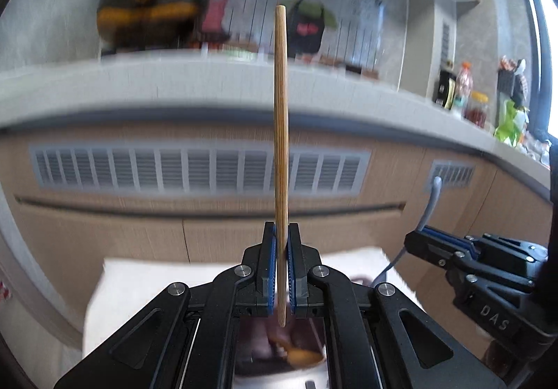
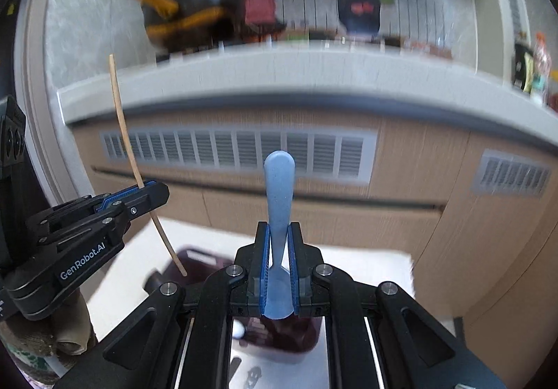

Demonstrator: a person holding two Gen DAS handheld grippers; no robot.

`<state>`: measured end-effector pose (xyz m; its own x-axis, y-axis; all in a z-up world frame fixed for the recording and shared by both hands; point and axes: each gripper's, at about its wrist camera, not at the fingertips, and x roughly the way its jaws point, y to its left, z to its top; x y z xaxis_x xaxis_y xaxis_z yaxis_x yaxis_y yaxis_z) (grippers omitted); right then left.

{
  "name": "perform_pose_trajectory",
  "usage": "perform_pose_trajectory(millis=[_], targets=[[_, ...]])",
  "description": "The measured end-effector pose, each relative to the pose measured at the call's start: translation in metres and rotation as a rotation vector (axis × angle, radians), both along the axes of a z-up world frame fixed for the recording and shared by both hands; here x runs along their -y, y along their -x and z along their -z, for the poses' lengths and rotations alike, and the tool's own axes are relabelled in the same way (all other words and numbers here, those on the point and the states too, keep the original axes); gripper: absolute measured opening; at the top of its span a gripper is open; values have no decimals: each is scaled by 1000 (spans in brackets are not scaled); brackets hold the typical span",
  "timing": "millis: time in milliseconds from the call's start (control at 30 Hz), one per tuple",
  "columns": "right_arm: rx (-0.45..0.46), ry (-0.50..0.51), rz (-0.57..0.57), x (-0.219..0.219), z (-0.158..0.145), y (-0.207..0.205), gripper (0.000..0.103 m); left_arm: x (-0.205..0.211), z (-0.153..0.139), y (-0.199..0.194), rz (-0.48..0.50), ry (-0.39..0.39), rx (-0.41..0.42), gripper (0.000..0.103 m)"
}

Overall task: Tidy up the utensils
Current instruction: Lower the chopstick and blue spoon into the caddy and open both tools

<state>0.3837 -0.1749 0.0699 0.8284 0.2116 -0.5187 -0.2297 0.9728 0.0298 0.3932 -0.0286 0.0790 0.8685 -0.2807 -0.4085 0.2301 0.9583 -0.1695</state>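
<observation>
While both tools are raised above the desk [image 2: 366, 263], a wooden chopstick [image 1: 281, 145] is held upright by the left gripper [image 1: 281, 270], its fingers [image 1: 266, 270] closed tight on the lower part of the stick, so that a short end hangs below them and most of the length stands beyond their tips. A blue spoon [image 2: 279, 193] is clamped likewise by the right gripper [image 2: 279, 270], with the bowl seated between the fingers and the handle rising past their tips. Below and just ahead of both pairs of fingers a dark purple container [image 2: 209, 260] is seen. Risk is judged to lie in the thin chopstick: gripped near one end, it could pivot or slip during lowering and miss the container's opening. The two tools, close together, could also be knocked against each other.
</observation>
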Motion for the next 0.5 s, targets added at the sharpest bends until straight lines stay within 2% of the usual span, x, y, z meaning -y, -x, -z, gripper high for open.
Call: perform_pose_trajectory(millis=[200,367,500], targets=[[-95,23,-4,-4,38,-11,10,5,47,-5,19,-10,-102,5],[-163,48,-1,-7,56,-17,10,9,67,-7,29,-24,-165,7],[-185,68,-7,-8,62,-17,11,8,73,-10,23,-23,-198,7]])
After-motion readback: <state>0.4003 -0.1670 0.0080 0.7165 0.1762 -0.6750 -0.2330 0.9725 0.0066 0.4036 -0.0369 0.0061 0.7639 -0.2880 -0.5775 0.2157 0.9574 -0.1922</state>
